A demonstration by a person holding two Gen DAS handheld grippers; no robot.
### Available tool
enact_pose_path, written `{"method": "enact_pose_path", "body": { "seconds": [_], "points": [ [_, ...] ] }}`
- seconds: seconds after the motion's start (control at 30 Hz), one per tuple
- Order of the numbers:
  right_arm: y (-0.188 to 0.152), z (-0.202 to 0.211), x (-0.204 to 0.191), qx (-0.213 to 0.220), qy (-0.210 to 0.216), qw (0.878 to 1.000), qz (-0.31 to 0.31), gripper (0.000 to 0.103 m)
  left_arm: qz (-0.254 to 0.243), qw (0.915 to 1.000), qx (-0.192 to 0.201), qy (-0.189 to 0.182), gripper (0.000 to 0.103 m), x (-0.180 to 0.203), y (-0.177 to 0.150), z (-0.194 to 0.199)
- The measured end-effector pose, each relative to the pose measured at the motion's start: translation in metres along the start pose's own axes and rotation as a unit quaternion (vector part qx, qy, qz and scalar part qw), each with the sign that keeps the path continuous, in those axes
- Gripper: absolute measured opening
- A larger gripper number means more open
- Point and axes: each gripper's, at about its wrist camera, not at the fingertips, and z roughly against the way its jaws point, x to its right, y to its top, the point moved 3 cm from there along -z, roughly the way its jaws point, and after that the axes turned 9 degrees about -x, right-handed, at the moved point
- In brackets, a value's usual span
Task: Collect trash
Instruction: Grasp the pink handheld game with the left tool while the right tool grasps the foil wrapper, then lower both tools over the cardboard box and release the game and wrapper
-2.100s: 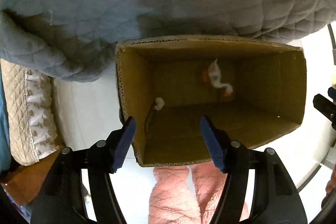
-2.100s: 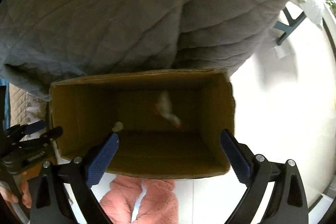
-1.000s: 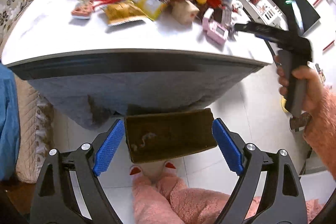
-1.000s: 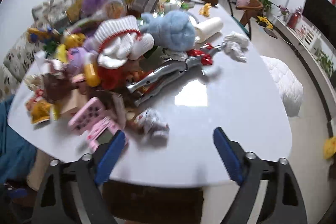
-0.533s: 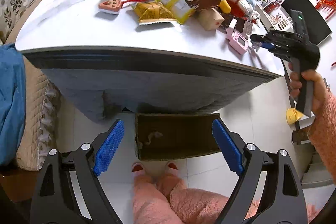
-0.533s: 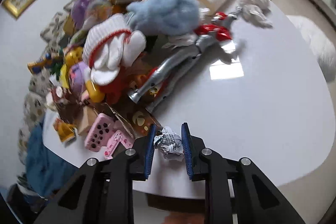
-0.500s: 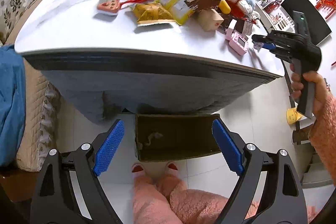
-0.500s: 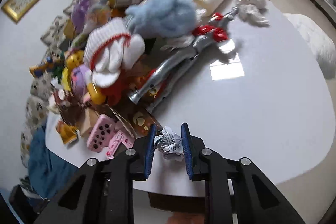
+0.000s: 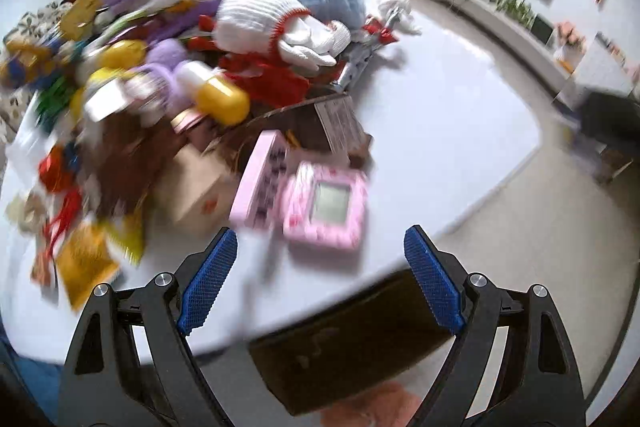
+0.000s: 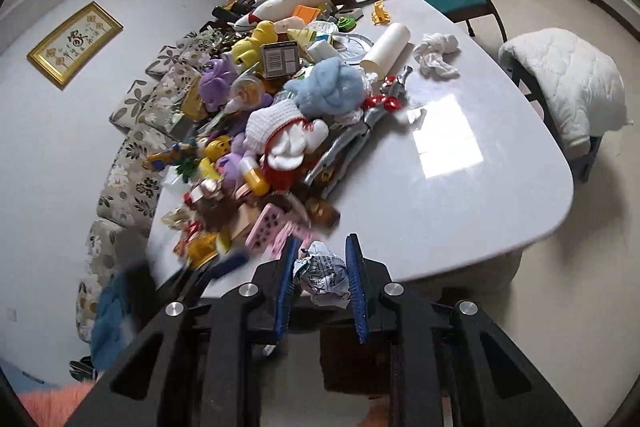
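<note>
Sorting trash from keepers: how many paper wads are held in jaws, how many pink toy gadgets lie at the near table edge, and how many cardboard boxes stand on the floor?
Paper wad held in jaws: 1
Pink toy gadgets: 2
Cardboard box: 1
Total: 4

My right gripper pinches a crumpled white printed paper wad, lifted over the near edge of the white cluttered worktop.
</note>
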Motion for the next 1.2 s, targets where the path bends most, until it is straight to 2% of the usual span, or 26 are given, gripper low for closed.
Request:
{"method": "enact_pose_path", "body": {
  "seconds": [0.1,0.13,0.17,0.33,0.6,0.7,0.8,0.87,1.0,1.13,1.2],
  "points": [
    [-0.011,0.002,0.002,-0.004,0.01,1.0,-0.011,0.025,-0.005,0.9998,-0.012,0.016,0.083,-0.002,0.012,-0.016],
    [-0.014,0.001,0.004,-0.006,0.011,1.0,-0.013,0.025,-0.007,0.9997,-0.012,0.02,0.08,-0.001,0.013,-0.019],
    [-0.015,0.0,0.005,-0.007,0.012,1.0,-0.015,0.025,-0.009,0.9997,-0.011,0.02,0.069,-0.002,0.015,-0.02],
    [-0.022,-0.005,0.012,-0.014,0.008,1.0,-0.023,0.025,-0.004,1.0,-0.005,-0.002,0.068,-0.007,0.009,-0.011],
    [-0.036,-0.014,0.006,-0.039,-0.004,0.999,0.002,0.025,0.015,0.9976,0.025,-0.062,0.067,-0.019,-0.036,0.049],
    [-0.051,-0.021,0.005,-0.061,-0.014,0.998,0.015,0.025,0.019,0.9965,0.031,-0.075,0.067,-0.018,-0.057,0.069],
    [-0.068,-0.034,0.007,-0.085,-0.027,0.996,0.022,0.025,0.013,0.9974,0.013,-0.07,0.067,-0.018,-0.092,0.073],
    [-0.082,-0.047,0.01,-0.1,-0.055,0.993,0.035,0.025,0.019,0.9974,-0.008,-0.069,0.067,-0.015,-0.112,0.06],
    [-0.117,-0.092,0.026,-0.152,-0.104,0.982,0.053,0.025,0.056,0.9937,-0.069,-0.069,0.067,-0.022,-0.151,0.012],
    [-0.151,-0.154,0.054,-0.205,-0.147,0.965,0.064,0.025,0.084,0.9862,-0.133,-0.053,0.068,-0.025,-0.187,-0.055],
    [-0.166,-0.186,0.071,-0.228,-0.164,0.957,0.066,0.026,0.105,0.9781,-0.172,-0.053,0.068,-0.027,-0.208,-0.101]
  ]
}}
